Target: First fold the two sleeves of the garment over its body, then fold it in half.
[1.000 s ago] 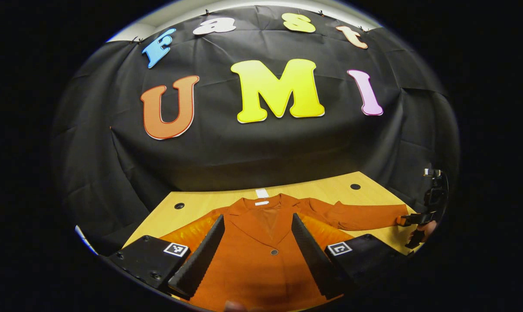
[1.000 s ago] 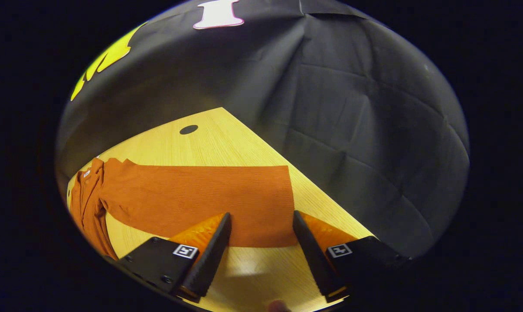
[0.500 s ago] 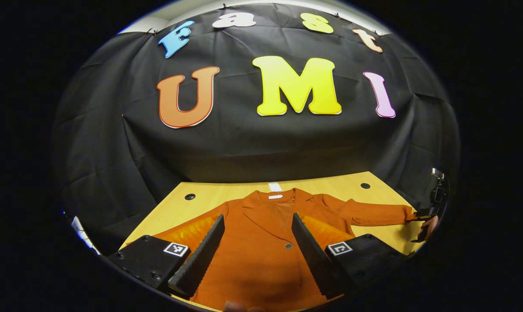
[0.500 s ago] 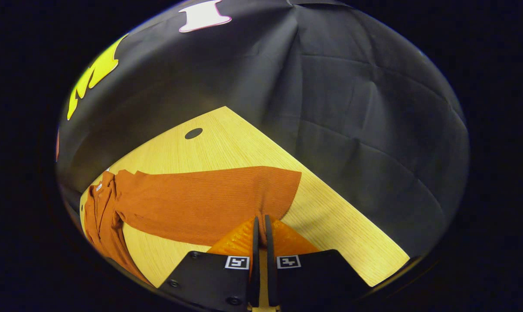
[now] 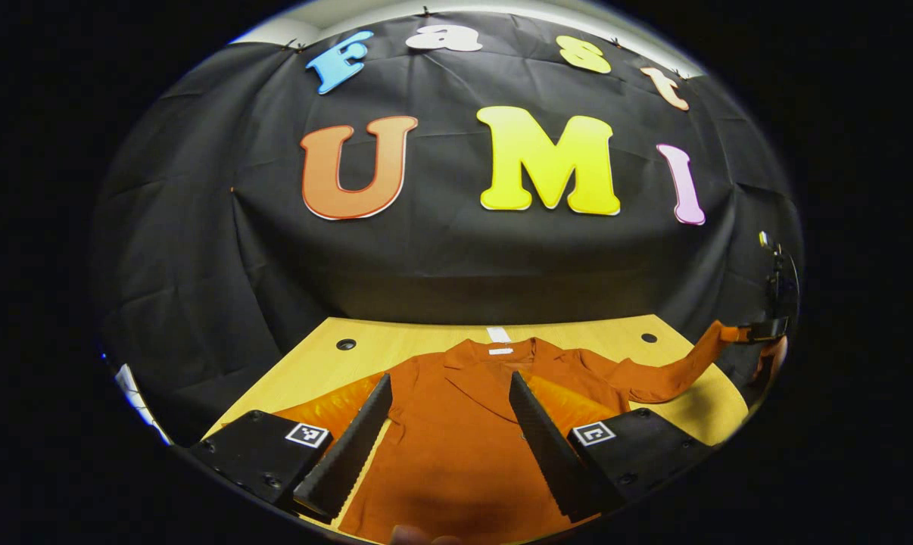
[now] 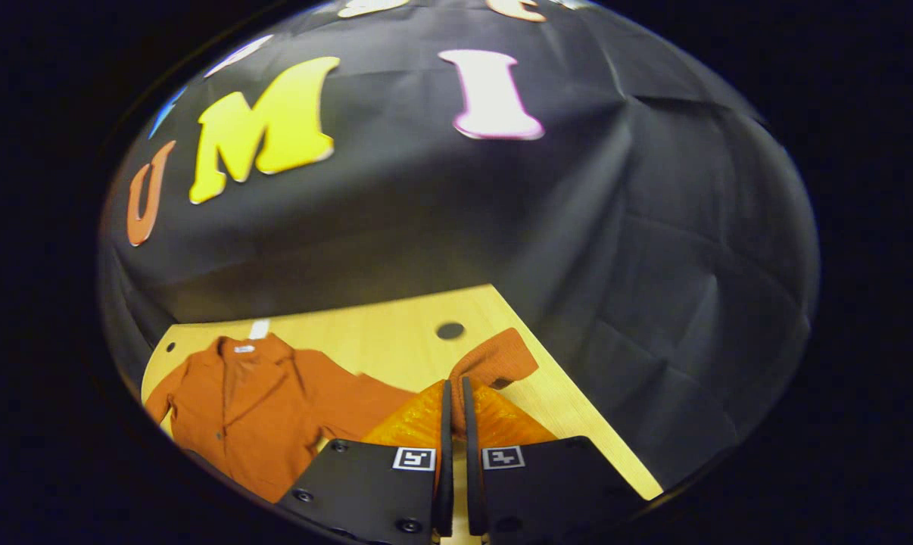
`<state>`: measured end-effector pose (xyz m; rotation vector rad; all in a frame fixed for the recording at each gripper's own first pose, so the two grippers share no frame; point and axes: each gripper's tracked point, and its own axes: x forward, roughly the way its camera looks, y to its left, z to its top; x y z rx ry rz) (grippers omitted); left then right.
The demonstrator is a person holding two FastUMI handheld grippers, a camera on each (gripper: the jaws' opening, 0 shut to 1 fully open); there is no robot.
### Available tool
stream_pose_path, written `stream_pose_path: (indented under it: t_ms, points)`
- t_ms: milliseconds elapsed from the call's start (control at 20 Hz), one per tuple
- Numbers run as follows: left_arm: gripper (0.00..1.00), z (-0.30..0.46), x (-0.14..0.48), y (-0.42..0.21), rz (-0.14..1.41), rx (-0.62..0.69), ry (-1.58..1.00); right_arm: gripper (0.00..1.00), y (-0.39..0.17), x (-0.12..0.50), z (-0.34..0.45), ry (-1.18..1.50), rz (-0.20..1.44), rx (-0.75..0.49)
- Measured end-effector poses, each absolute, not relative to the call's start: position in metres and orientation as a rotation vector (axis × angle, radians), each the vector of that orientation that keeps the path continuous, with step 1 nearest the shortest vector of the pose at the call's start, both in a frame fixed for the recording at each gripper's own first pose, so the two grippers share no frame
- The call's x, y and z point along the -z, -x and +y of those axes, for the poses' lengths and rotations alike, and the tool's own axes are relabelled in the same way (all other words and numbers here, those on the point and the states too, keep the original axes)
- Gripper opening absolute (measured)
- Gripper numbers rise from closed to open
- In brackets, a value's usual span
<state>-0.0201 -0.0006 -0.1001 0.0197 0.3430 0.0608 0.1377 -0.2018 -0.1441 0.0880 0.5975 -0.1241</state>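
Right gripper (image 6: 453, 424) clamped on sleeve (image 6: 494, 362) cuff, fabric bunched just ahead of the tips and lifted off the table (image 6: 396, 333). Jacket (image 6: 252, 409) spread flat, ahead and to the left. Dark hole (image 6: 450, 330) just beyond the cuff.

A jacket (image 5: 456, 454) lies flat on the desk (image 5: 313, 371), collar toward the booth wall (image 5: 441, 265) behind; the left tongs (image 5: 449, 431) hang spread above the jacket's body, one finger to each side of its front; at the desk's right end the right tongs (image 6: 453, 446) pinch the cuff of the right sleeve (image 5: 668, 371), which rises off the desk from the shoulder; in the right gripper view the jacket's body lies to the left of the tongs, a desk hole (image 6: 450, 330) just behind the cuff.
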Motion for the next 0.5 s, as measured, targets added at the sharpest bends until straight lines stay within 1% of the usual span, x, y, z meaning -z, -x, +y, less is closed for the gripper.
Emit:
stream_pose_path:
  t_ms: [150,250,350,500]
  points:
    - [1.0,0.031,0.098,0.025,0.313,-0.089,0.0,0.08,-0.18,0.088,-0.128,-0.046,0.495,0.013]
    - [1.0,0.055,0.096,0.03,0.3,-0.109,0.028,0.08,-0.204,0.062,-0.077,0.013,0.45,-0.066]
    - [1.0,0.08,0.087,0.035,0.273,-0.135,0.067,0.07,-0.218,0.043,-0.024,0.041,0.429,-0.144]
    - [1.0,0.127,0.081,0.046,0.24,-0.215,0.081,0.08,-0.231,0.04,0.063,0.083,0.413,-0.253]
